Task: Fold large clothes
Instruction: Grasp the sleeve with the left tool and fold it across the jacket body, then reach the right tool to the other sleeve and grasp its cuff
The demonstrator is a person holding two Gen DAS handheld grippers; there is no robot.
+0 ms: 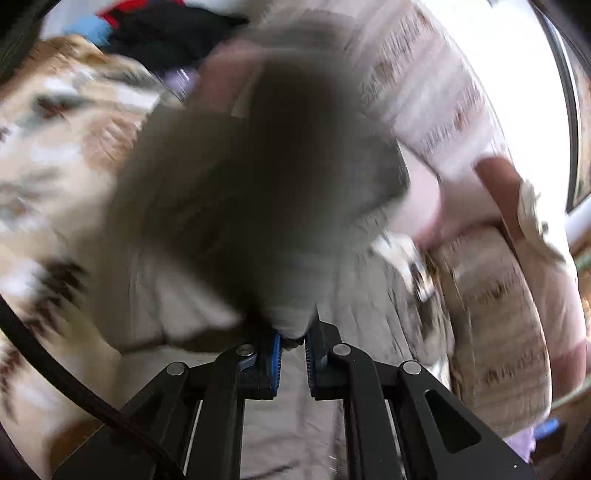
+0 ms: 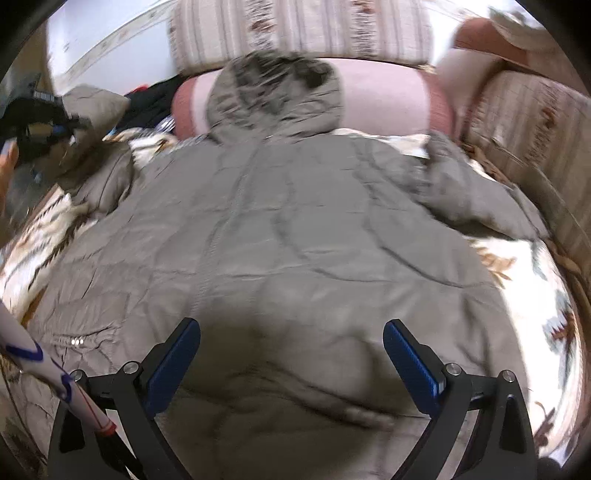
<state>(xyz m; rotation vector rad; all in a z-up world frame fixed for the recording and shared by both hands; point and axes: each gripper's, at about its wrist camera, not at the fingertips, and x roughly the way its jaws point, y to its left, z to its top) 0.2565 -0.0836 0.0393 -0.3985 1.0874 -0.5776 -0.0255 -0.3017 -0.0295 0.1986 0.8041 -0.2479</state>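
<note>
A large grey-beige quilted hooded jacket (image 2: 288, 236) lies spread flat on a patterned bed cover, with its fur-trimmed hood (image 2: 273, 92) at the far end. My right gripper (image 2: 291, 354) is open and empty, hovering just above the jacket's near hem. My left gripper (image 1: 293, 341) is shut on the jacket's sleeve (image 1: 258, 206), which hangs lifted and blurred in front of the camera. The left gripper also shows in the right wrist view (image 2: 55, 122), at the far left with the sleeve end (image 2: 92, 107) in it.
A patterned cream and brown bed cover (image 2: 524, 280) lies under the jacket. Striped cushions (image 2: 303, 29) and a pink bolster (image 2: 384, 96) line the far side. A pile of dark and red clothes (image 1: 166, 33) lies beyond. A striped cushion (image 1: 495, 302) stands at the right.
</note>
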